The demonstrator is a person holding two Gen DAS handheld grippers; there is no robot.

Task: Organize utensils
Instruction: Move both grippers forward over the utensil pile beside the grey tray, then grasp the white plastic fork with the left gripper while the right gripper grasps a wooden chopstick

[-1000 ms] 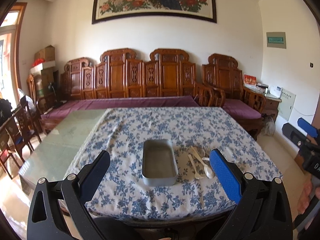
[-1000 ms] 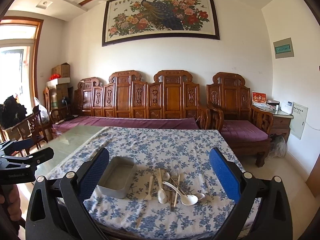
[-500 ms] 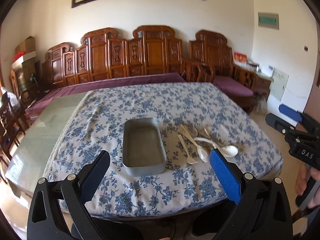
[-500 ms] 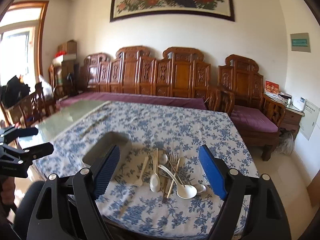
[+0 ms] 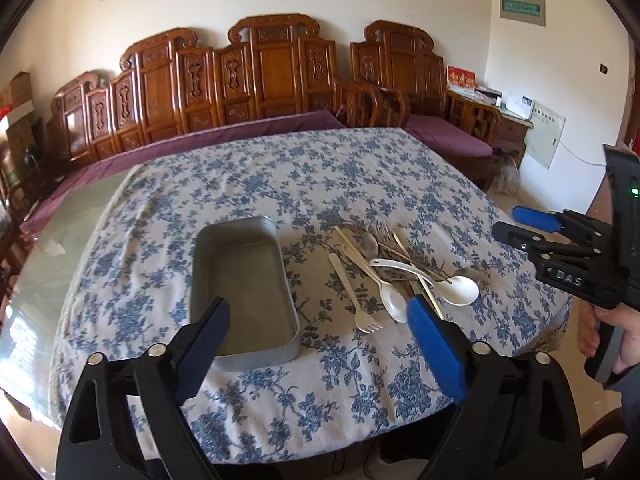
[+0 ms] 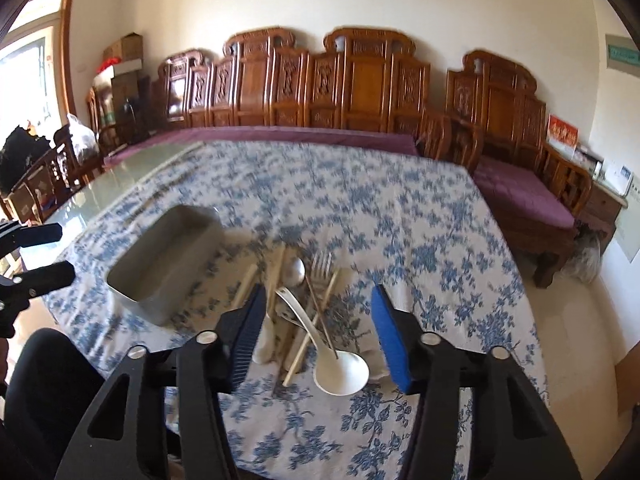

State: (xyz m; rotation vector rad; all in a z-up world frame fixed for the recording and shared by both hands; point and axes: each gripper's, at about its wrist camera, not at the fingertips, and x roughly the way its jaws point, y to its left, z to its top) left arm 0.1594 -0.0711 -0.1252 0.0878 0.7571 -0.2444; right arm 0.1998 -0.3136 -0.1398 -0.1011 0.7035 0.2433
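Utensils (image 5: 394, 270) lie in a loose, overlapping pile on the near right part of the tablecloth (image 5: 320, 168), just right of the tin (image 5: 244, 288). The pile includes a white ladle (image 6: 340, 366) with its bowl toward the table's near edge, a white spoon (image 5: 392, 306), a pale plastic fork (image 5: 354, 298) lying slightly apart on the tin side, a metal fork (image 6: 322, 266), a metal spoon (image 6: 295, 271) and several chopsticks (image 6: 310, 338) crossing the others. The tin is a rectangular grey metal tray, its long axis running away from the viewer, with nothing inside it.

Right gripper (image 6: 318, 334): jaws spread wide, holding nothing, poised low over the near end of the pile, so that the ladle and chopsticks appear between its blue pads (image 6: 390, 340). Whether a pad touches any utensil cannot be told.

Left gripper (image 5: 320, 338): jaws spread wide, holding nothing, positioned above the near edge of the table, with the near end of the tin between its fingers.

A blue-flowered cloth covers most of the table; bare glass (image 5: 52, 236) shows at left. Carved wooden benches (image 5: 260, 76) with purple cushions line the far wall.
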